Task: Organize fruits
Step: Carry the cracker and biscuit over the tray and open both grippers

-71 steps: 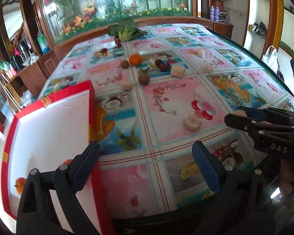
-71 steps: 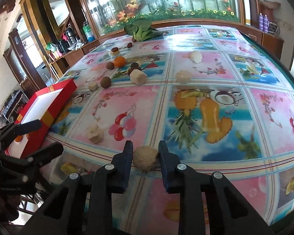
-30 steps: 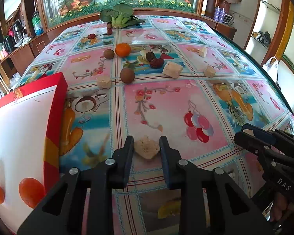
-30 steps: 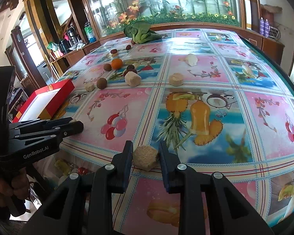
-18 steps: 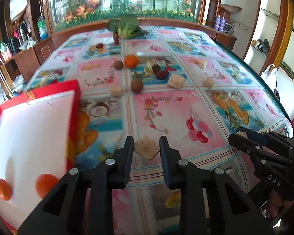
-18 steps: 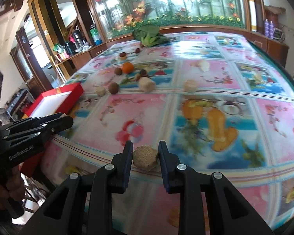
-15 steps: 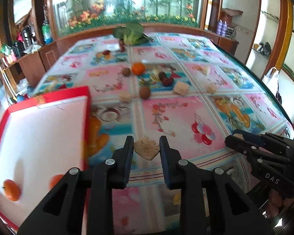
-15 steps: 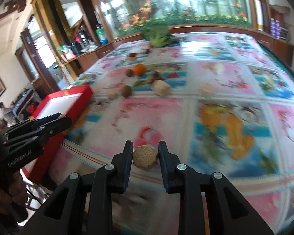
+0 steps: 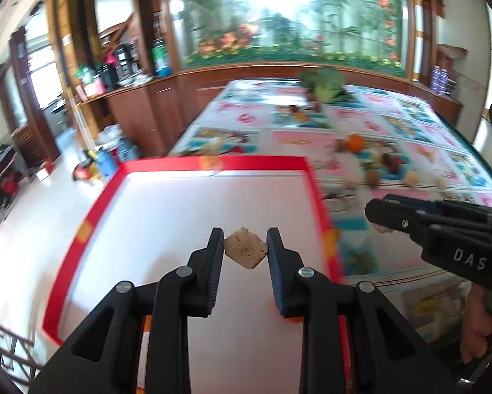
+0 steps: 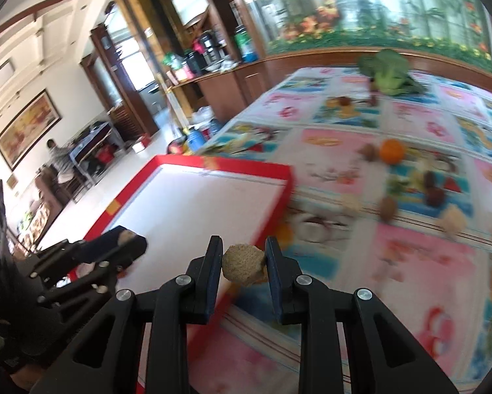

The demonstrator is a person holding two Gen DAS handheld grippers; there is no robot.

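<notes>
Both grippers have swung from the desk to the red-rimmed white tray (image 9: 213,163) — left gripper (image 9: 246,252) clamps one tan fruit cube (image 9: 246,252), right gripper (image 10: 243,264) one rounder tan chunk (image 10: 244,263) above its near-right edge; farther fruits blurred.

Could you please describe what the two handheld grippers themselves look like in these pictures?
Both are matte black plastic. The left gripper has two angular fingers with triangular cut-outs, silver rivets at the joints and blue ribbed pads. The right gripper is built the same; seen from the side in the left wrist view, its body bears white letters "DAS". A bare hand grips its handle. No cables show.
</notes>
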